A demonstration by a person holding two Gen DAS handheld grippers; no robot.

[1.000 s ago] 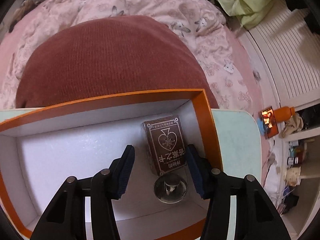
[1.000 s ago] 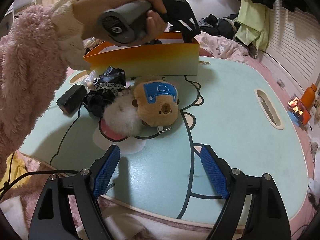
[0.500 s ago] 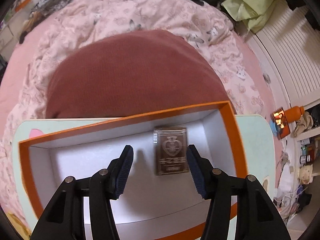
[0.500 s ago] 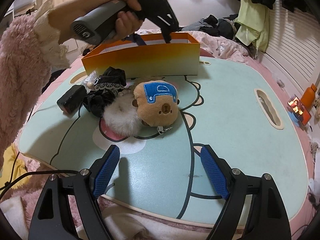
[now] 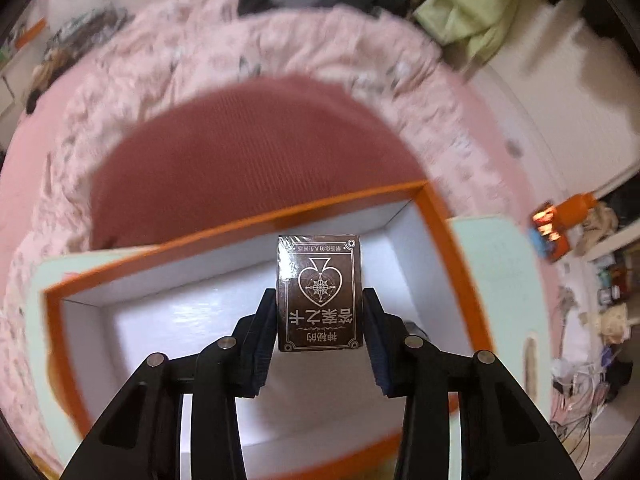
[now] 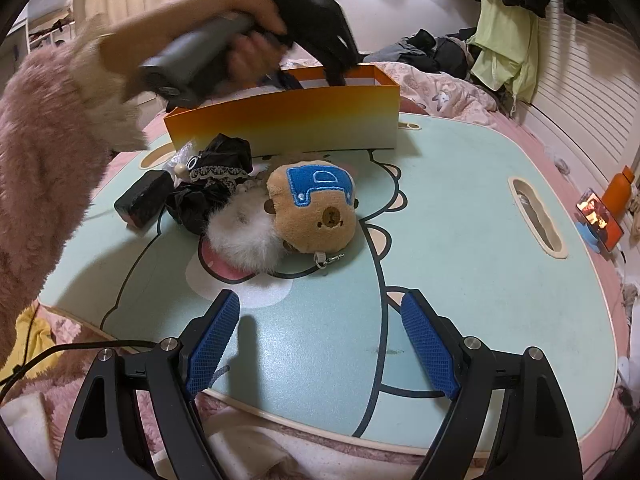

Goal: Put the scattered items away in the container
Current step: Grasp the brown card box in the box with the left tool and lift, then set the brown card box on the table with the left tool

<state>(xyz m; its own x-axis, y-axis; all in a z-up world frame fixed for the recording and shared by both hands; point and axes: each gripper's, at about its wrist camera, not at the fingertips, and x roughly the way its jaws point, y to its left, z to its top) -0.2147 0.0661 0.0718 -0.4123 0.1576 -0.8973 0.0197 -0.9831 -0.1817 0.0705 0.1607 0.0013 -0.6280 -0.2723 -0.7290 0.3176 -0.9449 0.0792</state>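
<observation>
My left gripper hangs over the orange-rimmed white box, and its jaws are closing. A dark brown card box with a spade emblem stands between the pads, which press on both its sides, above the box floor. In the right wrist view a hand holds that gripper over the same orange box, blurred. My right gripper is open and empty above the near table edge. A capybara plush, a white fluffy ball, black lace fabric and a small black case lie in front of the box.
The mint-green table has a handle slot at the right. Beyond its right edge stand an orange bottle and a lit phone. A red-brown cushion and pink bedding lie behind the box.
The left jaws have narrowed onto the card box that lay on the orange box's floor, and gripper and cards have risen. The right gripper has stayed still.
</observation>
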